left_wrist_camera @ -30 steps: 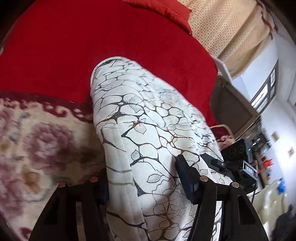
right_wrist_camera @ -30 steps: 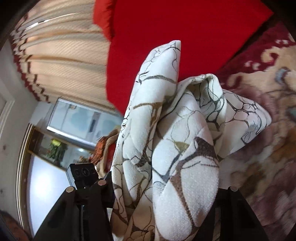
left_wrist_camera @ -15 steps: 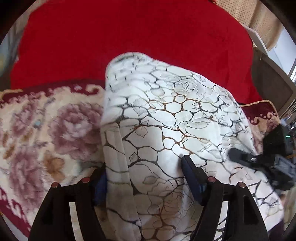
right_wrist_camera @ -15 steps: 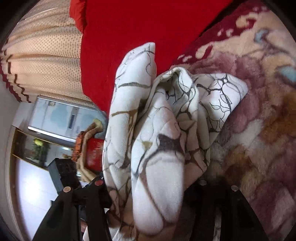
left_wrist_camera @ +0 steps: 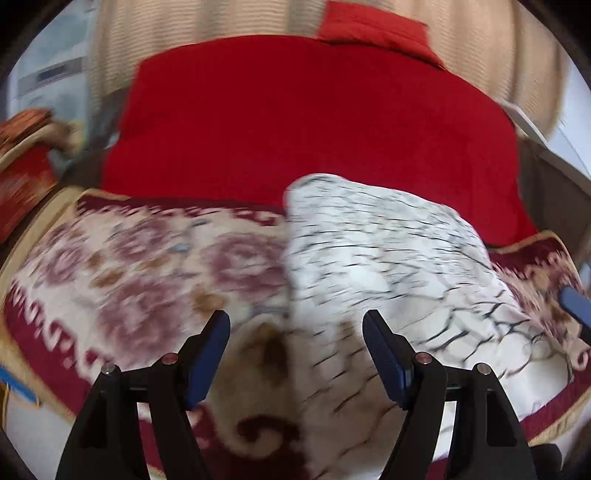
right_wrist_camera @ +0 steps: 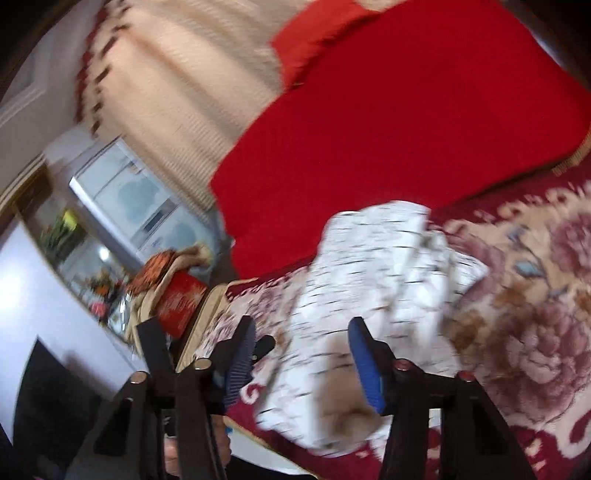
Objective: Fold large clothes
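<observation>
A white garment with a dark branching print (left_wrist_camera: 388,266) lies folded in a bundle on the floral bed cover (left_wrist_camera: 147,266). It also shows in the right wrist view (right_wrist_camera: 373,266). My left gripper (left_wrist_camera: 295,336) is open and empty, just above the garment's near left edge. My right gripper (right_wrist_camera: 301,339) is open and empty above the garment's near end. Both views are motion-blurred. The tip of the right gripper's blue pad (left_wrist_camera: 576,306) shows at the right edge of the left wrist view.
A red blanket (left_wrist_camera: 314,133) covers the far half of the bed, with a red pillow (left_wrist_camera: 373,29) behind it. Beige curtains (right_wrist_camera: 177,85) hang at the back. A window (right_wrist_camera: 136,206) and a cluttered chair (right_wrist_camera: 173,291) stand to the left.
Both grippers have let go of the garment and opened. They have pulled back and up; the garment now lies on the floral cover.
</observation>
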A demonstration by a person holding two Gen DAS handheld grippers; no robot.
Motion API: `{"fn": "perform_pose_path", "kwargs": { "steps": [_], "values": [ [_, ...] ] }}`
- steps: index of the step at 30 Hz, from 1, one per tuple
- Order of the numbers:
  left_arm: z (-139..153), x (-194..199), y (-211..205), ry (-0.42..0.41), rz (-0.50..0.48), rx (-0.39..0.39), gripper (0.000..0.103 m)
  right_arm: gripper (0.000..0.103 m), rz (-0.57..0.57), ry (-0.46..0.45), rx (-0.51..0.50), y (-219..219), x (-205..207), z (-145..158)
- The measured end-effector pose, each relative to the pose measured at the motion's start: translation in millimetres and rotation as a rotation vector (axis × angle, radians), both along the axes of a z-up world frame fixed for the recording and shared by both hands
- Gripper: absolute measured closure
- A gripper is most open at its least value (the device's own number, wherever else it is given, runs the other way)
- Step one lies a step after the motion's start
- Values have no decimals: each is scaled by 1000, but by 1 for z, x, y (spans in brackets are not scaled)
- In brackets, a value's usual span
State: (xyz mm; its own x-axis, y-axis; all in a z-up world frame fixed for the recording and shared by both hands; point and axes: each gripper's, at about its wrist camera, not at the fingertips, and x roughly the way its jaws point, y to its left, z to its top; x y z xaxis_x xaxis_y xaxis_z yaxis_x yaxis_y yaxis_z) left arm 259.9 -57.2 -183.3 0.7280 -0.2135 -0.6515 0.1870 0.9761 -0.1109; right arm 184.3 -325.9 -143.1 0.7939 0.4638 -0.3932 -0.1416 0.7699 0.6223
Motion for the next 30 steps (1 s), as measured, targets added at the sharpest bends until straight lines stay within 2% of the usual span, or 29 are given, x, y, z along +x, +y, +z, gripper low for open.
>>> {"fn": "perform_pose_path", "kwargs": {
  "steps": [2, 4, 6, 7, 8, 9, 11, 14, 15, 16, 18, 21, 24, 27, 30],
  "values": [
    [-4, -3, 12, 8, 31, 13, 28, 49, 38, -4, -30, 19, -4, 4],
    [-14, -1, 12, 39, 25, 46, 28, 49, 39, 39, -76, 32, -2, -6],
    [-30, 4, 0, 75, 3, 127, 28, 51, -6, 155, -130, 34, 8, -36],
    [-40, 5, -8, 91, -12, 182, 28, 60, -56, 258, -163, 32, 17, -63],
    [-44, 4, -13, 96, -24, 207, 28, 65, -78, 314, -175, 30, 20, -79],
    [-41, 0, -14, 79, -20, 221, 28, 66, -90, 352, -173, 27, 22, -100],
    [-32, -8, -10, 52, -25, 202, 28, 66, -98, 300, -121, 22, 11, -109],
    [-20, -19, -4, 52, 5, 165, 27, 64, -90, 292, -121, 23, 0, -90],
    [-15, -28, -1, 46, 15, 157, 27, 56, -86, 291, -132, 25, -4, -81],
    [-11, -35, -1, 37, 17, 155, 27, 39, -87, 280, -144, 28, -8, -70],
    [1, -53, 0, 3, 30, 182, 18, 31, -106, 229, -176, 33, -23, -50],
    [25, -79, 1, -81, 72, 235, 15, 31, -129, 152, -274, 47, -49, -18],
    [51, -100, 7, -158, 96, 246, 14, 30, -162, 93, -346, 61, -75, 10],
    [74, -118, 17, -206, 141, 244, 5, 29, -194, 51, -393, 66, -97, 35],
    [93, -140, 26, -283, 193, 266, 4, 28, -230, 24, -430, 75, -120, 57]
  ]
}}
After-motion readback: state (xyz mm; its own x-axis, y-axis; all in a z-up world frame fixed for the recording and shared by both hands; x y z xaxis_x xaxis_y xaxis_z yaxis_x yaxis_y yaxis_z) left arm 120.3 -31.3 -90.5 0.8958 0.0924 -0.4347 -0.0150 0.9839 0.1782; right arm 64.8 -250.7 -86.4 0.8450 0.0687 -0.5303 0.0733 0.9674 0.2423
